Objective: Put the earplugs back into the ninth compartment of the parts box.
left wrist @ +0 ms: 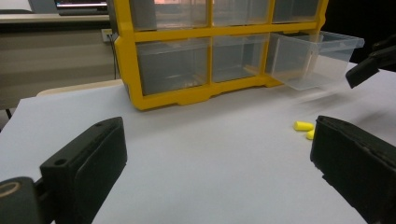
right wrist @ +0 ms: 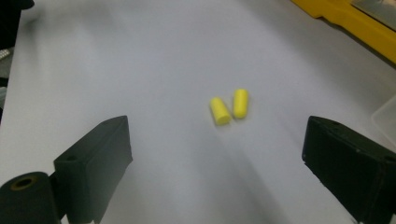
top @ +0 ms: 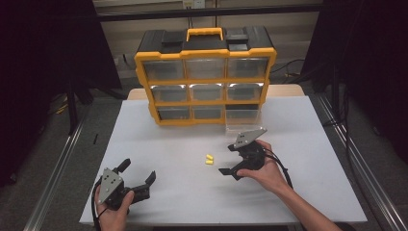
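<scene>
Two yellow foam earplugs (top: 209,160) lie side by side on the white table (top: 159,144), in front of a yellow-and-black drawer organizer (top: 205,72). My right gripper (top: 227,159) is just to their right, pointing left at them, open with nothing between its jaws. In the right gripper view the earplugs (right wrist: 229,107) lie a little ahead of the open right gripper (right wrist: 215,154). My left gripper (top: 139,170) rests open near the front left edge, empty. The left gripper view has the open left gripper (left wrist: 215,154), the earplugs (left wrist: 303,126) at right, and a jaw of the right gripper (left wrist: 369,67).
The organizer's bottom-right clear drawer (top: 243,120) is pulled out onto the table, behind the right gripper; it looks empty (left wrist: 317,58). The other clear drawers are pushed in. Dark stands and metal rails flank the table.
</scene>
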`<state>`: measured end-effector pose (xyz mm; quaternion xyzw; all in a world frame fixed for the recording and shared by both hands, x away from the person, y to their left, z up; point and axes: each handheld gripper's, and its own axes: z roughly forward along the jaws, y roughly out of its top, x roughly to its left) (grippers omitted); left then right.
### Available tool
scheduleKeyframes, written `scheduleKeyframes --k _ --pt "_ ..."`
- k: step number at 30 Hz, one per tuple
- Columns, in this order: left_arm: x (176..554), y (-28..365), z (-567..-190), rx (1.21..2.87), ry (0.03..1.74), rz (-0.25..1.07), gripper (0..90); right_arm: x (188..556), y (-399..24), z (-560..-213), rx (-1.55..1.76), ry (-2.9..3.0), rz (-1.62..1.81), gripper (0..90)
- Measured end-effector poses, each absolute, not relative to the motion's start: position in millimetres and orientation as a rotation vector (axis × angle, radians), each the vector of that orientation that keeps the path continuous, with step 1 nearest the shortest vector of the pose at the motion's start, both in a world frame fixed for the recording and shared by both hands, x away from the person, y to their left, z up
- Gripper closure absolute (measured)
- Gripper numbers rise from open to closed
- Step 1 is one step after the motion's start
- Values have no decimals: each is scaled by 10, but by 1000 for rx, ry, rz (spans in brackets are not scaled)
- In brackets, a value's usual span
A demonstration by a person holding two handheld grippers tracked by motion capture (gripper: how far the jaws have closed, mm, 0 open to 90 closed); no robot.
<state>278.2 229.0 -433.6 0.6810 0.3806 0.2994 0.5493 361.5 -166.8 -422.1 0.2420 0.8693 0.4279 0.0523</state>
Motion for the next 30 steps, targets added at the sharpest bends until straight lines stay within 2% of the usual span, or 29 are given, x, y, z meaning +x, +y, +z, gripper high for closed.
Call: scheduleKeyframes --k 16,30 --pt "2785 2294 -4338 1617 901 711 38 3821 -1346 -4243 569 2802 1162 172" --pt "2801 2289 -4352 1627 902 704 37 3976 -1177 -4314 468 2933 991 343"
